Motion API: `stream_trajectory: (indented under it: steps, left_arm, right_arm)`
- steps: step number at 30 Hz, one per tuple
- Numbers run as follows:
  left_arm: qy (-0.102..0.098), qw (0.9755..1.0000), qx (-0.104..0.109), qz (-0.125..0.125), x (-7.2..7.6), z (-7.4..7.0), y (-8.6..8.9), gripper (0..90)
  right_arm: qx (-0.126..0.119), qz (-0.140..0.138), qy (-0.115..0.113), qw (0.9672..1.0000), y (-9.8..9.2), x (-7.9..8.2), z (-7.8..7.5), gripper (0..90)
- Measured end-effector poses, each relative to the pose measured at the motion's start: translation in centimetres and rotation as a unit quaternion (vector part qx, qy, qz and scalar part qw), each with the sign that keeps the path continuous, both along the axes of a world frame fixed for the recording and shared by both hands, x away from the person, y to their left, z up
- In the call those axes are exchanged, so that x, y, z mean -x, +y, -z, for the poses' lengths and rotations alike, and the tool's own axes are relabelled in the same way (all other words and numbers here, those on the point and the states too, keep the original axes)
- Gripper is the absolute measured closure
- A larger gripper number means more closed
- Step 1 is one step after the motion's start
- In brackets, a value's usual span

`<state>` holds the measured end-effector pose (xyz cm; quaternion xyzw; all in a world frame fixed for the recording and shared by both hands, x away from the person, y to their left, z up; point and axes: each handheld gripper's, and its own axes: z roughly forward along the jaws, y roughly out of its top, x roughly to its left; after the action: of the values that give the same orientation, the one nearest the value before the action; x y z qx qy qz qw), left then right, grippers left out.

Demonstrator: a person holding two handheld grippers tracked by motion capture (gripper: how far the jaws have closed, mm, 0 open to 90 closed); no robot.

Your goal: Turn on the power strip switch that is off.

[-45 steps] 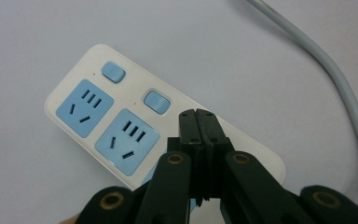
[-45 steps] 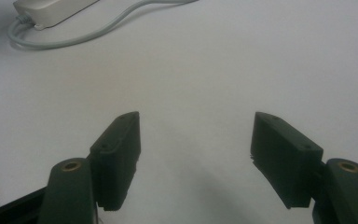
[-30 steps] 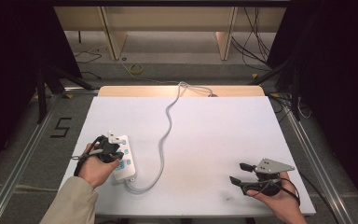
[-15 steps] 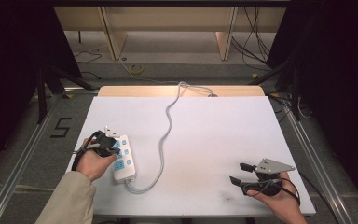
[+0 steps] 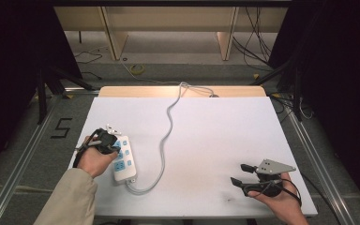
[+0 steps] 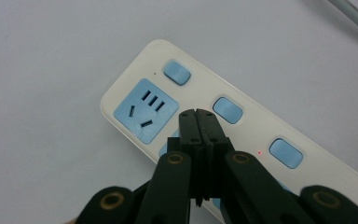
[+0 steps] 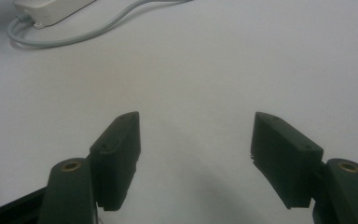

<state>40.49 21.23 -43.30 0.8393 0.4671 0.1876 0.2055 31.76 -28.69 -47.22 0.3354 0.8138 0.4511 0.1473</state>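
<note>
Left gripper (image 6: pixel 196 114): we kept its jaws clenched together, empty, above the white plastic power strip with blue sockets (image 6: pixel 223 126).
Right gripper (image 7: pixel 193 158): we held it released, wide apart, over the white table (image 7: pixel 214 70).

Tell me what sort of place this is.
Probably a lab recording station, not a home: a white table ringed by black curtains, aluminium rails on the floor, a taped numeral 5, and a person working hand-held grippers over a white power strip.

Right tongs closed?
No, in the right gripper view the right tongs stand wide apart over the bare white table, with nothing between them.
</note>
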Motion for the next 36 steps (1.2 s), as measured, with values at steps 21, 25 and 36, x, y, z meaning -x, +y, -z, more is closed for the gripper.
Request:
stream_trajectory:
  steps: [21, 25, 36]
  left_arm:
    - [0.006, 0.9999, -0.012, 0.002, -1.7, -0.4, -0.4, 89.9]
    - [0.009, 0.9999, -0.014, 0.002, -2.0, -0.5, -0.4, 89.9]
    - [0.017, 0.9997, -0.017, 0.004, -2.7, -0.5, -0.7, 89.9]
  right_arm:
    - [0.0, -0.001, 0.003, 1.0, 0.0, -0.1, 0.0, 34.0]
    - [0.0, -0.002, 0.001, 1.0, 0.1, -0.1, 0.0, 34.0]
    - [0.0, -0.002, 0.003, 1.0, 0.1, -0.1, 0.1, 34.0]
